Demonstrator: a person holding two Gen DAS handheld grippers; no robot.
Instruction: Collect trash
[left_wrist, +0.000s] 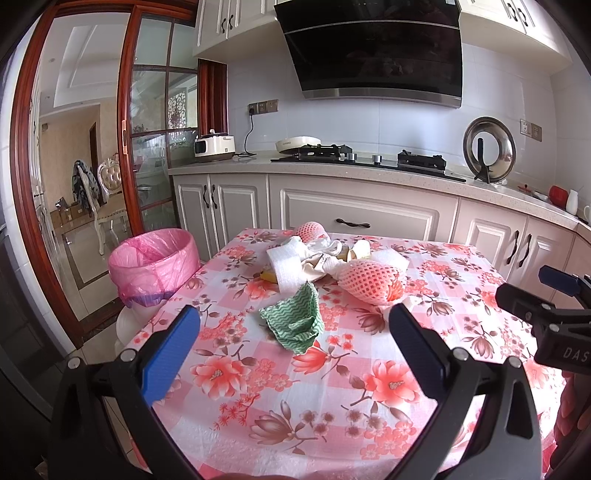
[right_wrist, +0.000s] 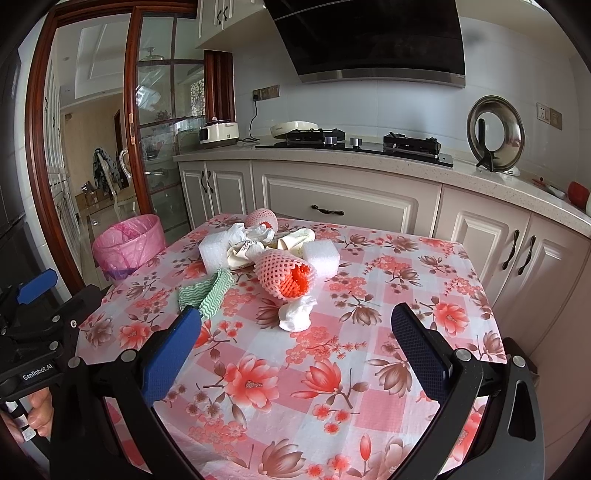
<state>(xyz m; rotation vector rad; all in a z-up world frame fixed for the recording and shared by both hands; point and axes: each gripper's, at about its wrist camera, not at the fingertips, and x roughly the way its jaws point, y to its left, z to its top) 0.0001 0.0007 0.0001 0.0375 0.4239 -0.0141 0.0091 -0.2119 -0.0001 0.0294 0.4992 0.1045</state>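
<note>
Left wrist view: the left tool (left_wrist: 293, 334) hangs over the near part of the table (left_wrist: 369, 406), its blue-padded fingers (left_wrist: 171, 354) spread wide with nothing between them. Just ahead of it lies a crumpled green cloth (left_wrist: 295, 321) on the flowered tablecloth. Beyond the cloth sits the trash pile: a white foam block (left_wrist: 286, 264) at the left, a near foam net (left_wrist: 369, 286) at the right, crumpled paper (left_wrist: 325, 254) between them, and a far foam net (left_wrist: 310, 230) at the back edge of the table. A second foam block (left_wrist: 391, 258) shows behind the near net. The bin (left_wrist: 155, 258), lined with a pink bag, stands off the table's left far corner, beside it and lower. The right tool (left_wrist: 546, 299) enters at the right edge; from here I cannot tell how its fingers stand.

Right wrist view: the right tool (right_wrist: 295, 341) is over the near table (right_wrist: 406, 277), its fingers (right_wrist: 424, 347) spread apart and empty. Ahead of it lies a white tissue wad (right_wrist: 297, 314), touching the open end of the near foam net (right_wrist: 282, 273). The green cloth (right_wrist: 207, 291) lies left of the net. Behind are the white foam block (right_wrist: 214, 253), the crumpled paper (right_wrist: 251, 240), the second foam block (right_wrist: 321, 256) and the far foam net (right_wrist: 262, 219). The bin (right_wrist: 129, 243) stands beyond the table's left edge. The left tool (right_wrist: 37, 295) shows at the left edge, with a hand (right_wrist: 38, 413) gripping its handle.
</note>
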